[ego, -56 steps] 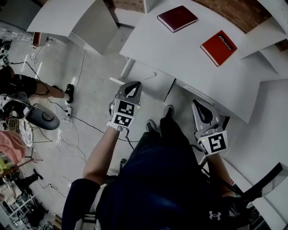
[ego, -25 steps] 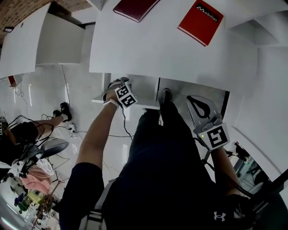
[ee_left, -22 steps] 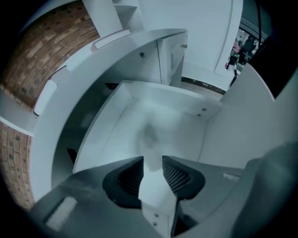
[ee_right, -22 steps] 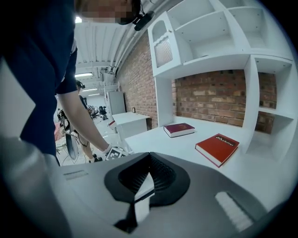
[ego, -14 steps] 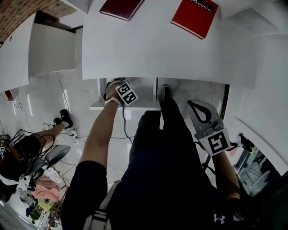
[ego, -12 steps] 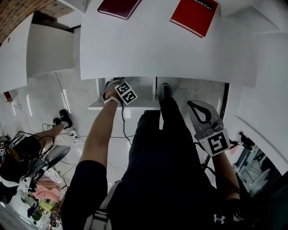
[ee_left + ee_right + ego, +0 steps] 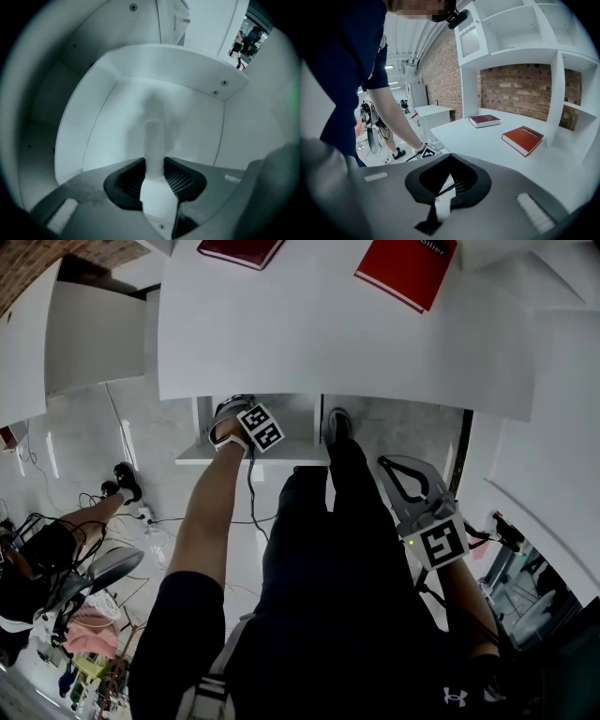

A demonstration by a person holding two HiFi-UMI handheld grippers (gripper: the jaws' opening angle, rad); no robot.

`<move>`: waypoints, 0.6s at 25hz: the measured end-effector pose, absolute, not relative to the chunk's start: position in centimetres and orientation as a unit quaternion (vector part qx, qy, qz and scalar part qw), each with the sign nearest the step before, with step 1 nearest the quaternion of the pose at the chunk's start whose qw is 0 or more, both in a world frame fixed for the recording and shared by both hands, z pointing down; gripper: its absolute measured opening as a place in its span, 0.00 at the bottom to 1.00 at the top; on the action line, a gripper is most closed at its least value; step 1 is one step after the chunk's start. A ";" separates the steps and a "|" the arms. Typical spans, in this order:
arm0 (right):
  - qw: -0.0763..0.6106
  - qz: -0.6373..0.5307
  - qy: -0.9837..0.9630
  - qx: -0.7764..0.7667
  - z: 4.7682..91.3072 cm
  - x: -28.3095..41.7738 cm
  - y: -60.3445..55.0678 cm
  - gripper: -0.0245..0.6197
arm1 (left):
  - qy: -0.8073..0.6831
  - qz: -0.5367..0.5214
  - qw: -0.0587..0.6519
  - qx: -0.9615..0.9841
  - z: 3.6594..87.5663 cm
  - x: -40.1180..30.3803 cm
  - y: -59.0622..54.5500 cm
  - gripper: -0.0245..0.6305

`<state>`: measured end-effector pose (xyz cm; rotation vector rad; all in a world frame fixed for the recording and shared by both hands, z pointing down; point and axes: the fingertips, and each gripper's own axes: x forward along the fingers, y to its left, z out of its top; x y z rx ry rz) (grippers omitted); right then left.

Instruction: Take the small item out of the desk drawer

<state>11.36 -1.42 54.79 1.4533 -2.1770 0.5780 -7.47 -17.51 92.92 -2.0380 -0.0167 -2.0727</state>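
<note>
The small item point(image 7: 153, 140) is inside the desk drawer point(image 7: 192, 457), which stands pulled out from under the counter point(image 7: 309, 334). In the left gripper view it shows as a pale, stick-shaped piece on the drawer's pale floor. It sits dead ahead of the left gripper point(image 7: 234, 420), with its near end already in the gap of the jaws. Its long axis runs straight on from that gap toward the drawer's far wall. We cannot tell whether it lies flat or leans.

The left jaws stand apart with the item between them. They have just been closing, but we see no sign yet that the pads press on it. We judge that the coming move needs little more than finishing that squeeze and lifting straight out of the drawer, keeping clear of its walls.

The right gripper point(image 7: 389, 470) is well away from the drawer, out beside the person's right leg. Its jaws are together on nothing, so the left hand is plainly the one for the job.

About two seconds ago the left gripper hung in the open air in front of the drawer. By a second ago it had reached the drawer, and now it is down inside. The right gripper has barely shifted.
</note>
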 end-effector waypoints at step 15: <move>0.214 0.162 -0.846 0.461 53.1 8.0 -4.3 0.04 | -0.007 -0.646 0.236 -0.726 83.5 -5.7 -17.7 0.24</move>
